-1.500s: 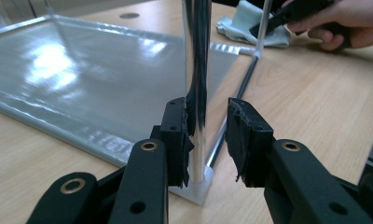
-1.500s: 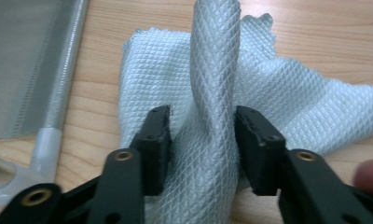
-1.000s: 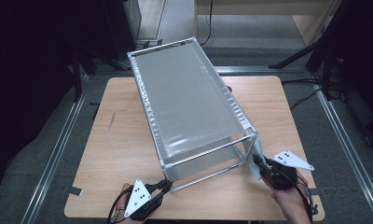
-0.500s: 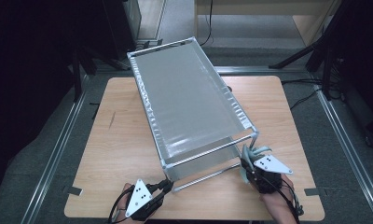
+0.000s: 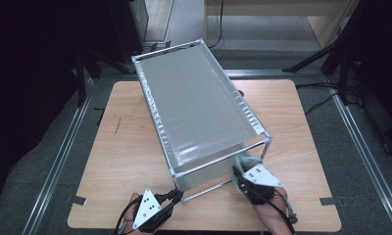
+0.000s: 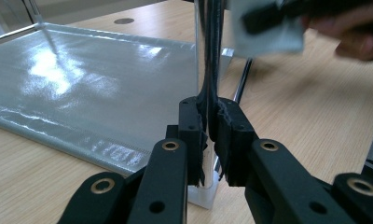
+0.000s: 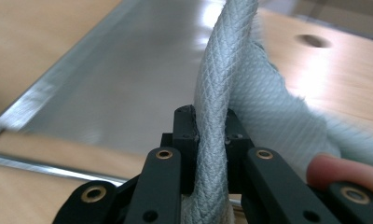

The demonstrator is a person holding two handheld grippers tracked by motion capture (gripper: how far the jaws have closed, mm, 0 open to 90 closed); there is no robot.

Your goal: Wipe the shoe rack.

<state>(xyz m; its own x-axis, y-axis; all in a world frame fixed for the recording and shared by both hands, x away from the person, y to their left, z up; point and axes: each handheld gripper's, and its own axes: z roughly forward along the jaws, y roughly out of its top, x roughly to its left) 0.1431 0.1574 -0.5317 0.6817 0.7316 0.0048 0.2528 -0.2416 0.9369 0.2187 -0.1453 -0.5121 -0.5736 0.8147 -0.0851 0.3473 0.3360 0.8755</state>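
A tall box frame of metal rods lined with shiny grey fabric stands aslant on the wooden table. My left gripper is shut on the frame's near-left upright rod, just above its white plastic foot; the jaws pinch the rod between them. My right gripper is at the frame's near-right corner. It is shut on a thick fold of grey woven fabric that rises between its jaws and spreads to the right.
In the left gripper view, the other gripper's grey plate and a hand show at the top right. Bare tabletop lies left and right of the frame. Dark stands and floor rails surround the table.
My right gripper has moved left along the table's near side, up to the frame's near-right corner, with the grey fabric in its jaws. The left gripper has stayed where it was.
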